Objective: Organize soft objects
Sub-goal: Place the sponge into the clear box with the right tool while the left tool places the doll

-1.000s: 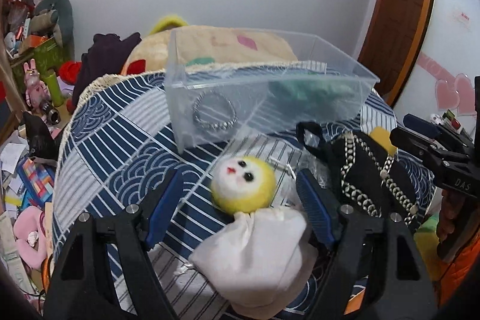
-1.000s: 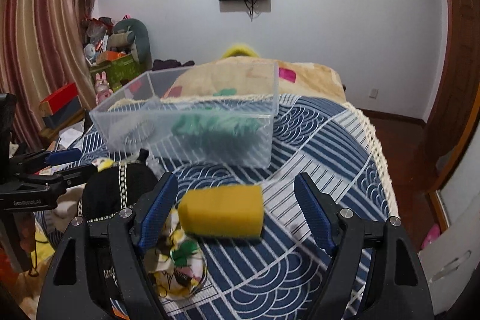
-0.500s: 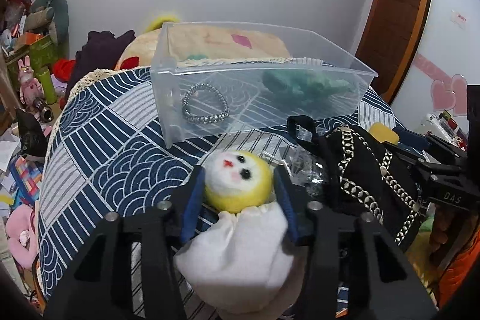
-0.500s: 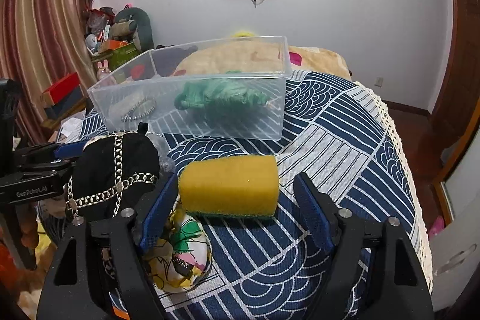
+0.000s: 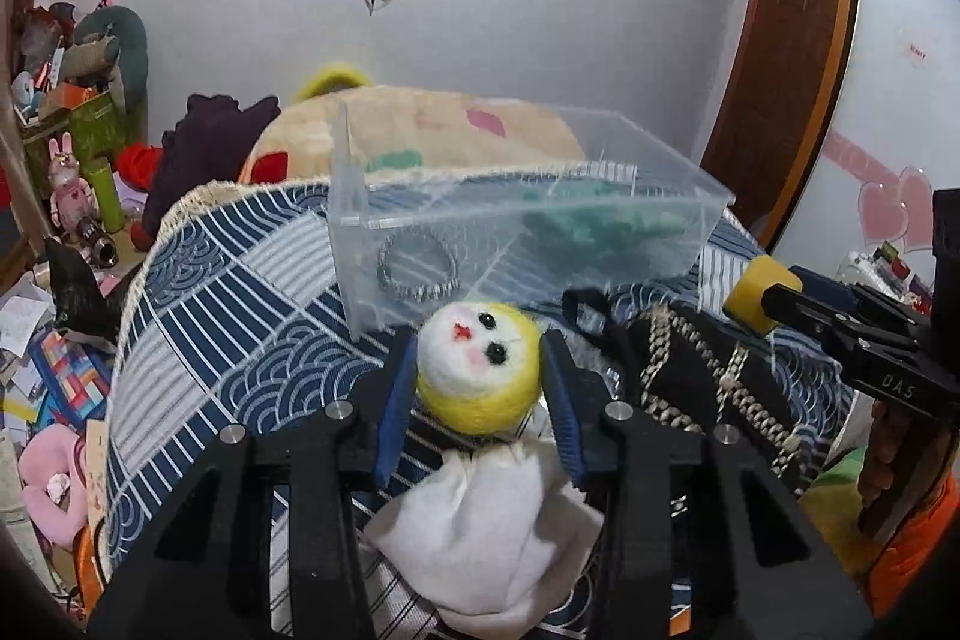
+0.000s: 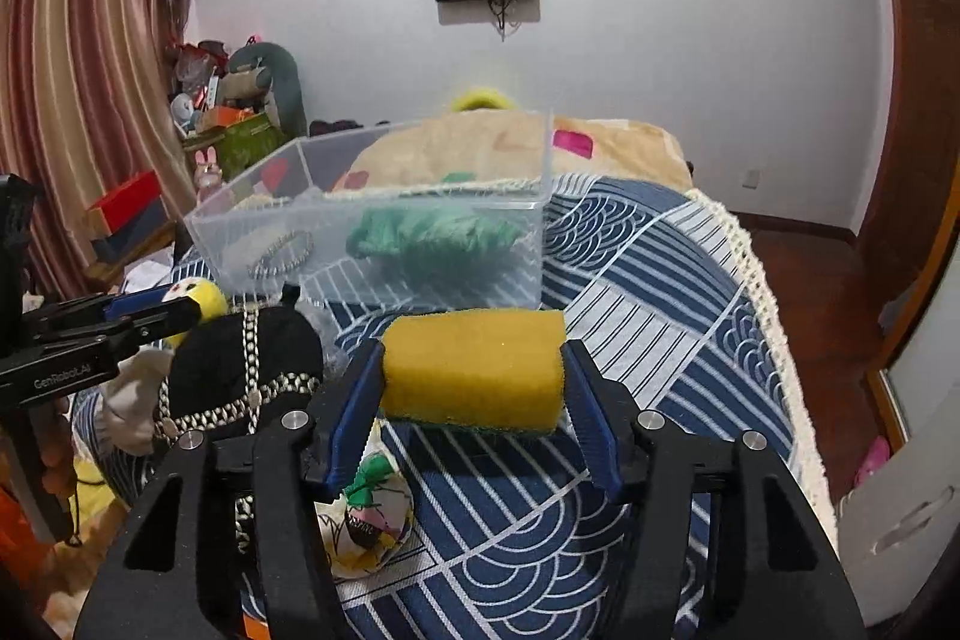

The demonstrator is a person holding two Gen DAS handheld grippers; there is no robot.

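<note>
Left gripper (image 5: 479,383) clamps the doll (image 5: 477,370); right gripper (image 6: 474,383) clamps the sponge (image 6: 474,370) endwise; the bin (image 6: 384,244) lies straight ahead of both.

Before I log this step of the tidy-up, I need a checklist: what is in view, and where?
doll: 1, yellow head, white face and body, held in the left tool
sponge: 1, yellow with a green underside, held in the right tool
clear box: 1, see-through plastic, on the bed behind both tools
green cloth: 1, green, inside the clear box
bracelet: 1, silver beads, inside the clear box
black bag: 1, black with pale chain trim, on the bed between the tools
pouch: 1, pale floral print, on the bed under the right tool
bedspread: 1, navy and white pattern
left tool: shut on the doll
right tool: shut on the sponge
</note>
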